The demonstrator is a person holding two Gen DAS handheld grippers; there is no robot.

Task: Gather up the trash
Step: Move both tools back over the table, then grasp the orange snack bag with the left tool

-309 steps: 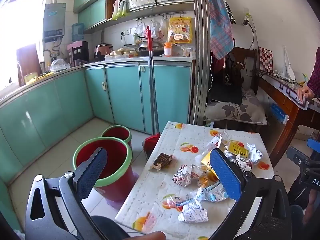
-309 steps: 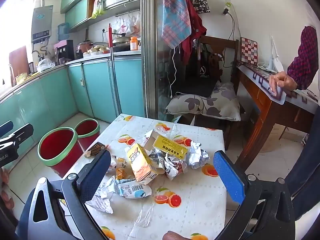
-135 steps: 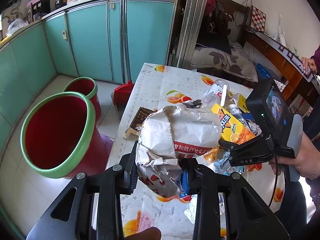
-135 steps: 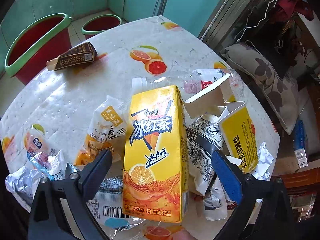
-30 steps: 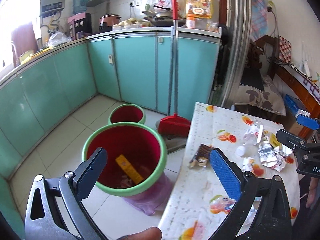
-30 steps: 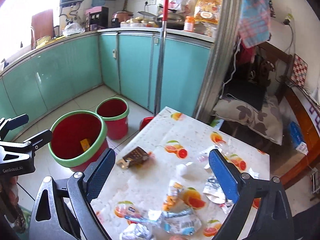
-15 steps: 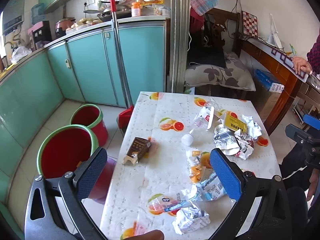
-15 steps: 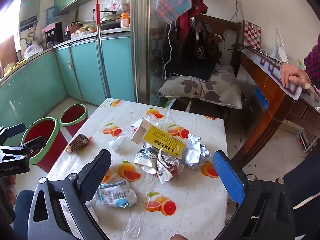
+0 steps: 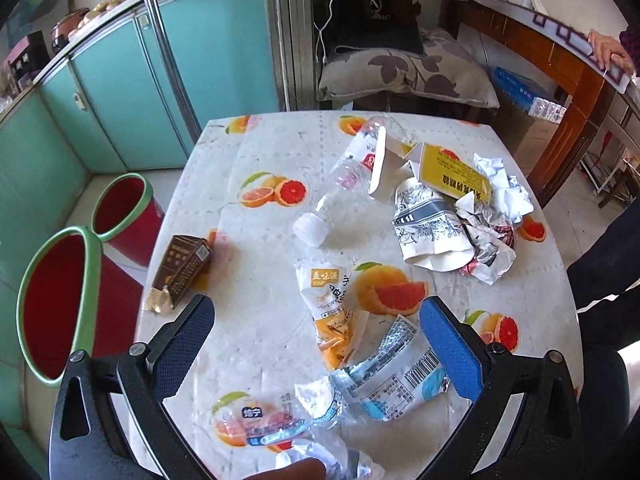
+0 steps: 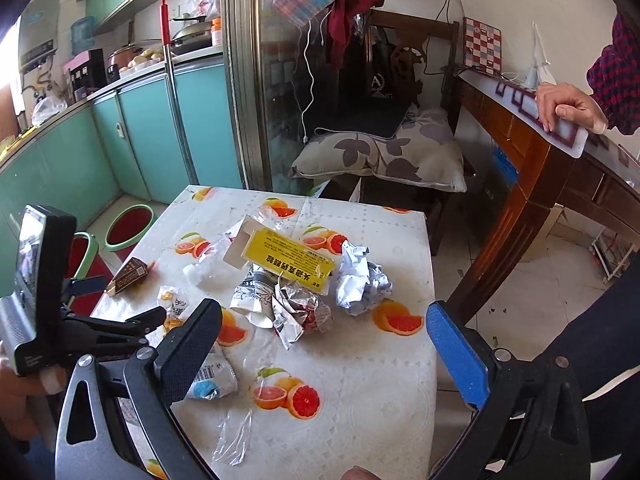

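Observation:
Trash is strewn over the fruit-print table (image 9: 260, 148). My left gripper (image 9: 316, 320) is open and tilted down over an orange snack wrapper (image 9: 328, 308) and a blue-white wrapper (image 9: 392, 376), touching neither. Farther off lie a clear bottle (image 9: 344, 184), a brown carton (image 9: 182, 268), a yellow box (image 9: 452, 176) and a crushed paper cup (image 9: 432, 228). My right gripper (image 10: 324, 328) is open and empty above crumpled foil (image 10: 304, 312) and a paper ball (image 10: 360, 276). The left gripper (image 10: 116, 302) shows at the left of the right wrist view.
Two red bins with green rims, large (image 9: 56, 304) and small (image 9: 120, 204), stand on the floor left of the table. Beyond it are teal cabinets (image 9: 208, 60), a broom handle (image 9: 168, 60) and a cushioned chair (image 10: 380, 152). A person's hand (image 10: 568, 108) rests on the wooden table (image 10: 532, 160) at right.
Both grippers swung from the bin side back over the table, staying open. The left one also tilted down and came closer to the wrappers; the right one has barely moved lately.

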